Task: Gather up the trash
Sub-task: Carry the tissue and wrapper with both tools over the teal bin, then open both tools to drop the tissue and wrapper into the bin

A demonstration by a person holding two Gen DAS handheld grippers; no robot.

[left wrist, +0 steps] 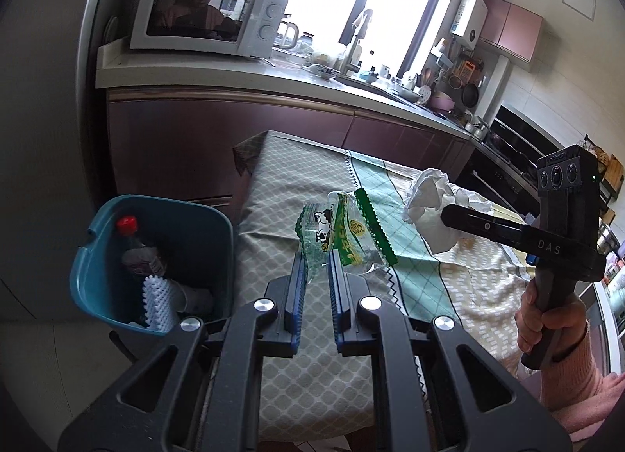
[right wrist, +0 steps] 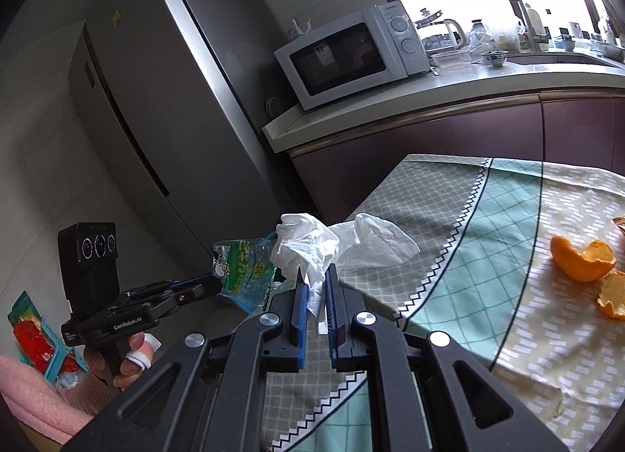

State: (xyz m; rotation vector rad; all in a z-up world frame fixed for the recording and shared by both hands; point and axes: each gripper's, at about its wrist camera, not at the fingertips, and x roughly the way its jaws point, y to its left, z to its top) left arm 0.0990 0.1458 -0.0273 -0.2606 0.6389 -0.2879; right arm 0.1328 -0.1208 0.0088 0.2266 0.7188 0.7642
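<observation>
My left gripper (left wrist: 316, 258) is shut on a clear plastic wrapper (left wrist: 343, 233) with green print and cow pictures, held just above the table's left end. The wrapper also shows in the right wrist view (right wrist: 244, 272). My right gripper (right wrist: 314, 274) is shut on a crumpled white tissue (right wrist: 308, 247), lifted off the cloth; it shows in the left wrist view (left wrist: 431, 204). A blue trash bin (left wrist: 97, 252) stands left of the table, holding a red-capped plastic bottle (left wrist: 138, 249) and white scraps. Orange peels (right wrist: 584, 256) lie on the table at the right.
The table wears a patterned green and yellow cloth (right wrist: 488, 256). A kitchen counter (left wrist: 234, 73) with a microwave (left wrist: 203, 14) runs behind it. A grey fridge (right wrist: 156, 100) stands at the left. A basket with red packaging (right wrist: 35, 334) sits on the floor.
</observation>
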